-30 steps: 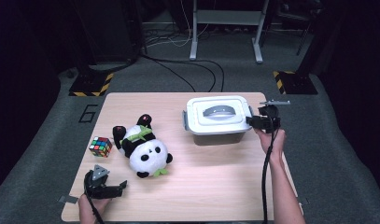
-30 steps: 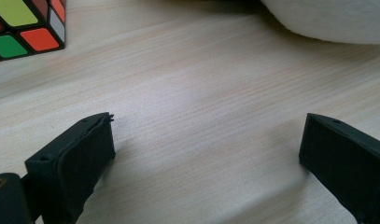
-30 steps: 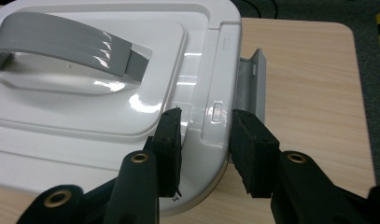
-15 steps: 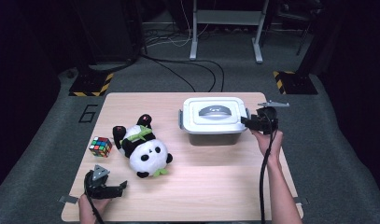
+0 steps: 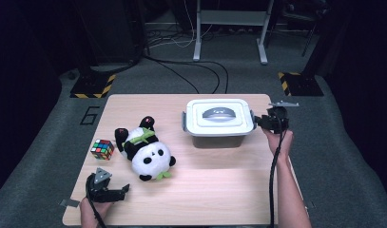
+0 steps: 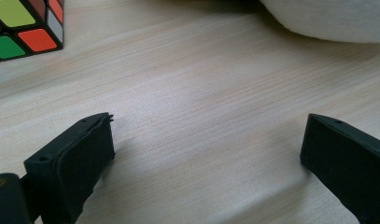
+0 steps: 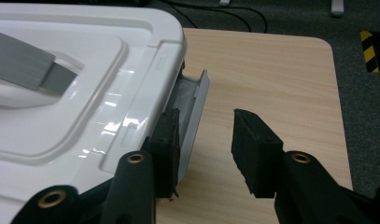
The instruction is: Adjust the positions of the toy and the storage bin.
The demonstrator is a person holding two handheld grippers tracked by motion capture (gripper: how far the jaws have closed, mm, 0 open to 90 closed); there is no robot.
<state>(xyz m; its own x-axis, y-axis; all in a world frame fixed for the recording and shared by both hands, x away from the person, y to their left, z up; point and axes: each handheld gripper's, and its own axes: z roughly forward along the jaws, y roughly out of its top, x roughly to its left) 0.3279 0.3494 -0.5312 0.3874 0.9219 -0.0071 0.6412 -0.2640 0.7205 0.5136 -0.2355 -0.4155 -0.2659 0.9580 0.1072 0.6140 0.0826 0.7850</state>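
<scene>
From above, the white lidded box (image 5: 219, 122) is seen at the table's far right, the right gripper (image 5: 266, 122) at its right clasp. The left gripper (image 5: 116, 192) is rested near-left. In the left gripper view, jaws are held wide over bare wood. In the right gripper view, the jaws, just closed narrower, are set about the grey clasp (image 7: 193, 109), one touching it, nothing visibly pinched.

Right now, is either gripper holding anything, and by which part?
Nothing gripped. Right gripper jaws, just closing, straddle the grey latch of the box, unclamped; left gripper is open over the table.

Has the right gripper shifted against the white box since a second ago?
Yes. In the high view the right gripper sits lower along the right end of the white box, nearer the person, its jaws now at the grey latch and just closing.
</scene>
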